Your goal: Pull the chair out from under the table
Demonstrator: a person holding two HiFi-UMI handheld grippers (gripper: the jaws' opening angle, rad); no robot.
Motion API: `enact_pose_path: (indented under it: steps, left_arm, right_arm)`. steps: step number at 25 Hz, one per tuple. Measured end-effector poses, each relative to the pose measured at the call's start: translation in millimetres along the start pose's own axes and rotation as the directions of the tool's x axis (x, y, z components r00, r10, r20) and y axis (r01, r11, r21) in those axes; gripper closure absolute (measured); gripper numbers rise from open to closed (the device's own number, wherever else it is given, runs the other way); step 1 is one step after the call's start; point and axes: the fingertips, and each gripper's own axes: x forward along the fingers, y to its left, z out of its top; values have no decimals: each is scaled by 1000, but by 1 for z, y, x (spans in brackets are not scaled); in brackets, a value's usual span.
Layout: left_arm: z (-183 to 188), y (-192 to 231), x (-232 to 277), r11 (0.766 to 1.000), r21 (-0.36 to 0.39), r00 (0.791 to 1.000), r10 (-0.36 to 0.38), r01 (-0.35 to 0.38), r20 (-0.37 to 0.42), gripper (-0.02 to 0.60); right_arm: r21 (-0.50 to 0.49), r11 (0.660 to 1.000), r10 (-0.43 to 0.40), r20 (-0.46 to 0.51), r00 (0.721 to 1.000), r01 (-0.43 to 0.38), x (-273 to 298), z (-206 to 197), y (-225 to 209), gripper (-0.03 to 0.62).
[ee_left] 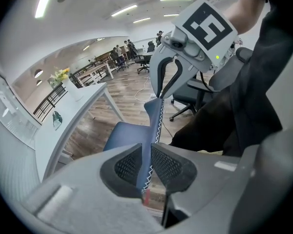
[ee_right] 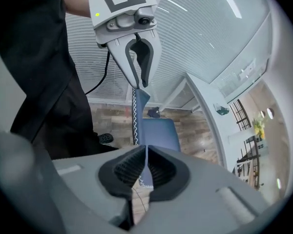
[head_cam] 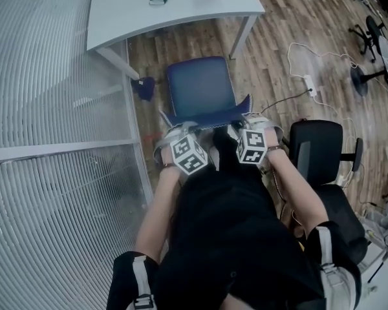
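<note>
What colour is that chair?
The chair is dark blue; the head view shows it best.

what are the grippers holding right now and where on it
Both hold the chair by its backrest's top edge: left gripper near its left corner, right gripper near the right.

No legible text, brand or number in any view, black-and-white square marker patterns only, on cube [head_cam: 189, 154] of left gripper [head_cam: 171, 126], on cube [head_cam: 251, 146] of right gripper [head_cam: 244, 116]
</note>
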Motion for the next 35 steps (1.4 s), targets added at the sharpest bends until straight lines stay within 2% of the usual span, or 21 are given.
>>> enact_pose_path:
  steps: [11,16,19,24,28,32,35]
  left_arm:
    - [37,36,-45,994,42,992,92,-96,84,543]
    - [55,56,-74,987,66,982,138,-148,125,561]
    - [65,73,-87,981,50,972,175,-185,158,571]
    - [82,92,-110,969,-36,937,247,-246,249,571]
    - [88,107,-123,953,-136,902,302,-272,309,572]
    - [89,118,-137,927,-297,858,336,-229,387,572]
    - [87,120,-142,907,-381,833,346,-179,432,572]
  right_arm:
    - [-50,986,-151,85,985,156,-51,36,-44,591]
    - [-15,983,-177,134,975,180,-73,57,-66,592]
    - [49,980,-199,192,961,194,-88,72,-85,592]
    - [214,959,-249,326,912,186,-120,93,-115,594]
    - [307,933,-303,382,873,189,-139,98,-132,594]
    - [415,893,-360,436,825,170,-154,102,-145,595]
    - [488,863,-386,471,793,131,-160,100,-146,594]
